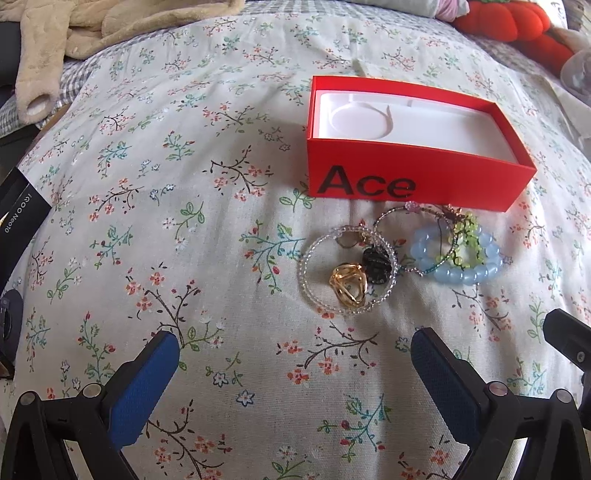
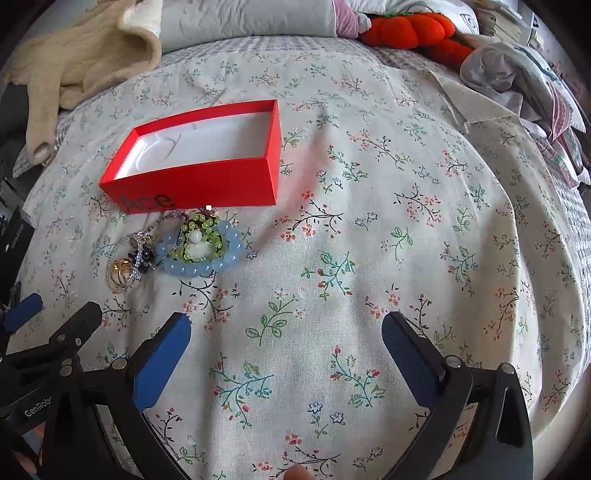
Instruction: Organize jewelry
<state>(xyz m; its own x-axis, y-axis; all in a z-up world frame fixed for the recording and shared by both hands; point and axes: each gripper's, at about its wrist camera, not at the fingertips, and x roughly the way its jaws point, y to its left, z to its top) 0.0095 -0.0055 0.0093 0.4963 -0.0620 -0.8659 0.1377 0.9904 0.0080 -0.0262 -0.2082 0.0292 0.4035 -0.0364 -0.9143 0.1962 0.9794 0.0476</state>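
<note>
Two wide-open, empty grippers hover over jewelry on a floral bedspread.

The left gripper (image 1: 295, 369) and right gripper (image 2: 286, 354) hold nothing. Beyond lie a clear bead bracelet (image 1: 347, 271) ringing a gold ring (image 1: 349, 290), then a blue bead bracelet (image 1: 460, 258), just before an open red box (image 1: 413, 147).

Bed's got a floral sheet (image 2: 369, 229) over a checked blanket (image 2: 258, 42), with a beige fleece (image 2: 85, 55) bunched far left, an orange plush (image 2: 410, 27) at the back, crumpled clothes (image 2: 517, 74) far right and a black box (image 1: 20, 206) on the left edge.
</note>
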